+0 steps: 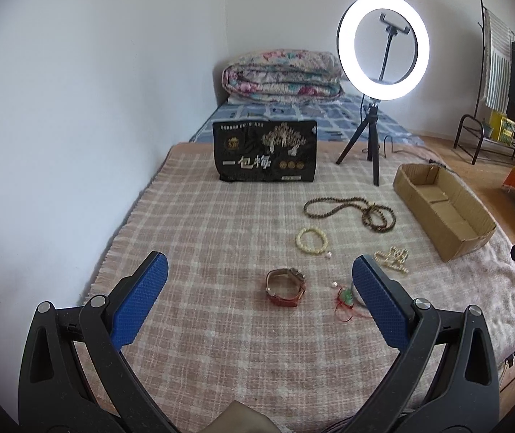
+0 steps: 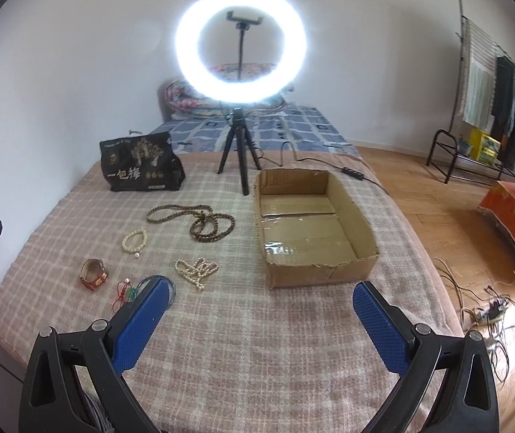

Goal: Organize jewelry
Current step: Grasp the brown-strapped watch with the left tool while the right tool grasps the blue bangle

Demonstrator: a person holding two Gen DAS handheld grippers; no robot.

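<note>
Jewelry lies spread on a checked blanket [image 1: 203, 223]: a brown bead necklace [image 1: 351, 209] [image 2: 192, 222], a cream bead bracelet [image 1: 311, 240] [image 2: 134, 240], a pearl necklace [image 1: 392, 258] [image 2: 196, 270], a red-strapped watch [image 1: 285, 287] [image 2: 94, 274] and a red-cord green pendant [image 1: 345, 297] [image 2: 127, 292]. An open cardboard box [image 1: 445, 209] [image 2: 311, 223] holds nothing. My left gripper [image 1: 259, 274] hovers open above the watch. My right gripper [image 2: 261, 296] is open near the box's front edge, with a blue bangle [image 2: 172, 288] partly hidden behind its left finger.
A lit ring light on a tripod [image 1: 380, 72] [image 2: 241, 79] and a black snack bag [image 1: 266, 151] [image 2: 140, 167] stand at the blanket's far end. A folded quilt [image 1: 282, 75] lies beyond. A clothes rack [image 2: 488, 108] and cables [image 2: 488, 306] are on the floor to the right.
</note>
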